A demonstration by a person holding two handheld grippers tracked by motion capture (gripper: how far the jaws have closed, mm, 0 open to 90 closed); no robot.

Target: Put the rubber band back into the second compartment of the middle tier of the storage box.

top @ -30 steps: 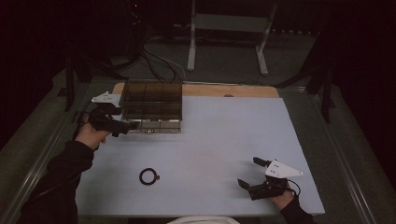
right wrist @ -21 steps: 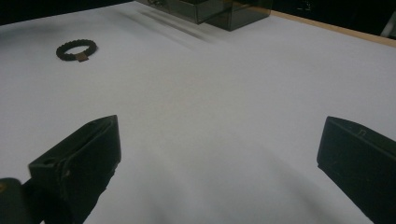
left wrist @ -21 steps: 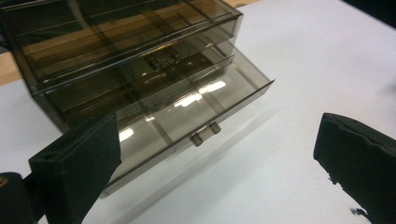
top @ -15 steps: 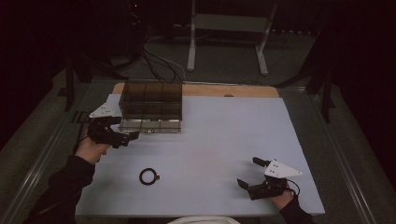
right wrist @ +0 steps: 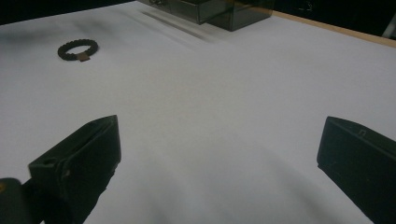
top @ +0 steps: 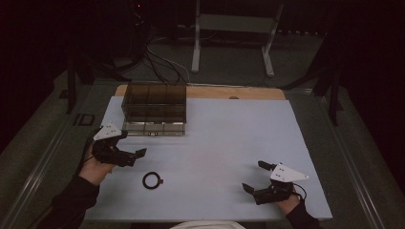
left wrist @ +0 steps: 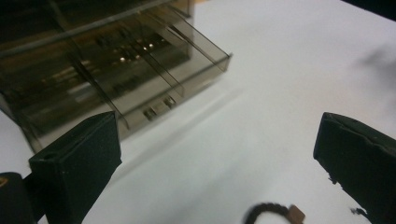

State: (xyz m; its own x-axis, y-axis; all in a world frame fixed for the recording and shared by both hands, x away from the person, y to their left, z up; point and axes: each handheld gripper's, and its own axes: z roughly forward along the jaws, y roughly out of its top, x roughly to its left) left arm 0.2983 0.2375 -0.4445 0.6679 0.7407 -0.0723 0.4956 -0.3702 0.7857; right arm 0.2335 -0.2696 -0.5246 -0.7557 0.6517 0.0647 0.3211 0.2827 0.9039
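Black beads strung in a small loop — a bracelet with a brown tag on it — lie flat on the white table cover, near the front edge and left of centre. In the left gripper view it sits at the bottom of the picture, between the two jaws but farther out than them, touching neither. The left gripper hangs just up and left of the bracelet, held in the person's left hand, its jaws wide apart with nothing between them.

Behind that gripper stands a smoked clear plastic drawer organiser; its bottom drawer is pulled out toward the person, and its dividers show through the walls.

Well apart, at the front right of the table, the right gripper rests low over the cover — its jaws also spread wide and empty, pointing left across the bare surface toward the bracelet.
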